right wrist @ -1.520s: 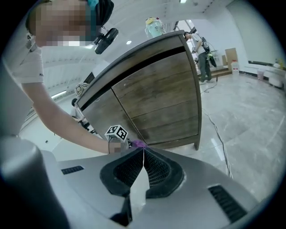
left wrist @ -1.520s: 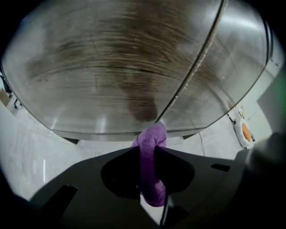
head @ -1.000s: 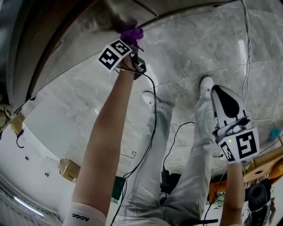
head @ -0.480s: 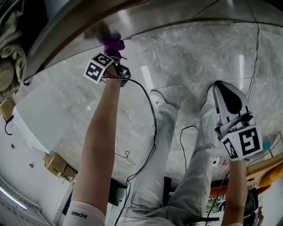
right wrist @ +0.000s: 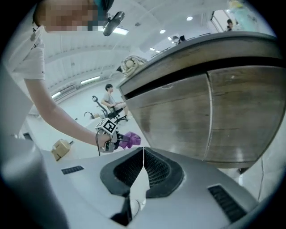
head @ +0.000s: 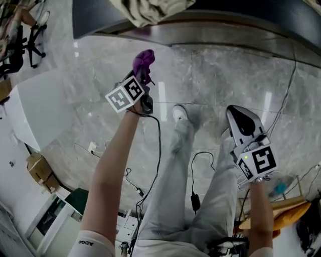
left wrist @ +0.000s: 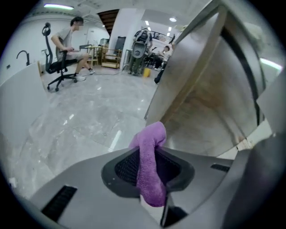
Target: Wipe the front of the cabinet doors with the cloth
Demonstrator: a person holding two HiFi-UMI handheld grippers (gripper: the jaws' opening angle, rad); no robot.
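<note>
A purple cloth (head: 143, 62) sticks out of my left gripper (head: 139, 80), which is shut on it; in the left gripper view the cloth (left wrist: 149, 165) hangs pinched between the jaws. The gripper is held off the cabinet, whose wood-grain door (left wrist: 210, 112) rises to the right in that view. My right gripper (head: 239, 120) hangs lower right in the head view, shut and holding nothing. The right gripper view shows the cabinet doors (right wrist: 201, 116) under a dark counter edge, and the left gripper with its cloth (right wrist: 129, 139) out to the left.
The person's legs and shoes (head: 179, 114) stand on a grey marble floor with cables (head: 198, 165) trailing across it. A beige bundle of fabric (head: 150, 10) lies on the counter top. A cardboard box (head: 40, 168) sits at left. A person sits on an office chair (left wrist: 60, 67) far off.
My left gripper has pulled the cloth back and away from the cabinet door it was pressed against. The head view has swung, so the cabinet now sits at the top edge.
</note>
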